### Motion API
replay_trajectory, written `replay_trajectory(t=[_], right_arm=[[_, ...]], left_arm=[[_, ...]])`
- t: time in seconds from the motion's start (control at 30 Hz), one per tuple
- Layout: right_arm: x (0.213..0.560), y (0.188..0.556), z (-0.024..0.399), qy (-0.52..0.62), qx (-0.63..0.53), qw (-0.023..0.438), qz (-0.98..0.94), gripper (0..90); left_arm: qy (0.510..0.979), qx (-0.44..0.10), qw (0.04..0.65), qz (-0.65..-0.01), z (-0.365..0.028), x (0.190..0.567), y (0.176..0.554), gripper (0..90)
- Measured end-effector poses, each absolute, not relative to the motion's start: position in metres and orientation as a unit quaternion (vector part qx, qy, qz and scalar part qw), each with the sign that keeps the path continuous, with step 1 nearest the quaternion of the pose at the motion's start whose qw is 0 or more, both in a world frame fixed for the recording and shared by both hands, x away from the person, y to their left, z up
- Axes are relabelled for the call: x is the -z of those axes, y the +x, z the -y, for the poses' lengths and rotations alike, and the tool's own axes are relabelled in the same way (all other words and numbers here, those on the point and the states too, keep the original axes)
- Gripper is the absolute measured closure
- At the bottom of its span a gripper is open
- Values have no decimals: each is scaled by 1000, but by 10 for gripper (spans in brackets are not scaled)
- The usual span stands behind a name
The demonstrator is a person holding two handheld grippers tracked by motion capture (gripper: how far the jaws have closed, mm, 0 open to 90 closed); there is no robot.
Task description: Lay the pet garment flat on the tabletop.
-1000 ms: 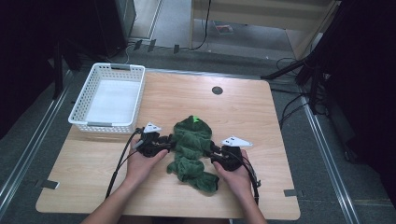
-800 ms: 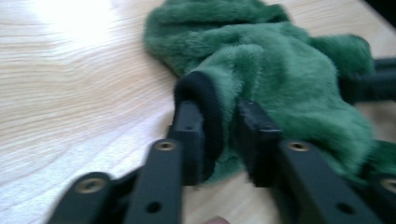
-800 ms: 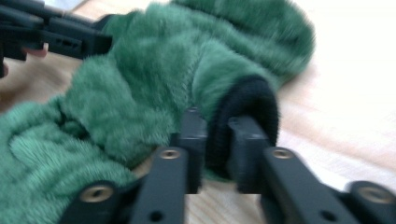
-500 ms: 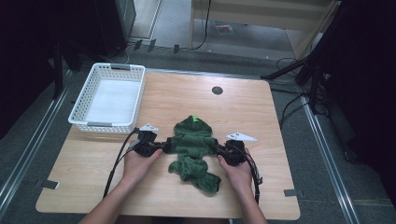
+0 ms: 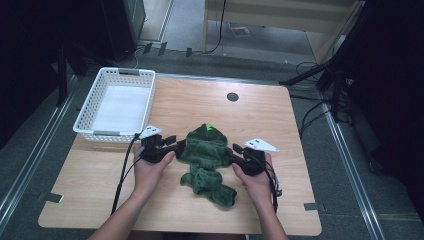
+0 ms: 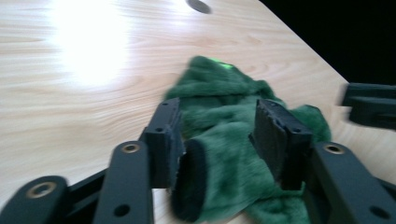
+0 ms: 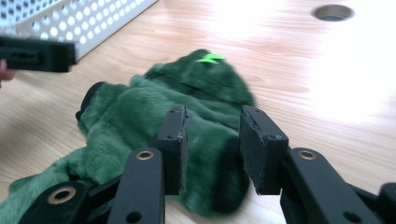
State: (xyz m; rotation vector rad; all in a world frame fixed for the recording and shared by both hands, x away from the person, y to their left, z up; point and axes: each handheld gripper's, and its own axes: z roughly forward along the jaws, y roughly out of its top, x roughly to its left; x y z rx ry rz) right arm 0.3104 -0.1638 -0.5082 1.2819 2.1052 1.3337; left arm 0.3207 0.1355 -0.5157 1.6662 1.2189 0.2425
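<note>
Pale wood tabletop (image 5: 300,200) carries your green fleece garment (image 5: 205,150) at its centre. Both claws have just reopened after a squeeze: your left gripper (image 6: 219,135) and right gripper (image 7: 212,149) now straddle its cuffs loosely, so nothing is gripped.

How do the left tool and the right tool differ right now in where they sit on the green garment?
The left tool reaches the green garment from its basket-side sleeve; the right tool comes from the opposite sleeve. In the left gripper view a dark cuff lies against one pad with a gap at the other; in the right gripper view the sleeve sits between the jaws with gaps on both sides. Both tools have just been opening.
</note>
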Motion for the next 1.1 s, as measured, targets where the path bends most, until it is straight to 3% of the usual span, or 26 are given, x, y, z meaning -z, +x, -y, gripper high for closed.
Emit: replay_trajectory(t=[0.2,0.5,0.57,0.7,0.9,1.1], right_arm=[[532,325,140,459,-424,144,-767,682],[545,347,138,467,-388,161,-778,740],[545,352,137,468,-388,164,-777,724],[532,342,138,448,-421,175,-769,584],[515,300,156,439,-453,178,-755,532],[518,256,176,446,-458,152,-754,469]], left_arm=[[738,-68,439,-509,-116,540,333,670],[727,-90,424,-533,-112,546,349,693],[728,-96,422,-531,-112,544,352,666],[718,-135,435,-526,-119,530,341,489],[715,-135,470,-499,-127,506,313,477],[758,-100,476,-434,-93,495,275,464]])
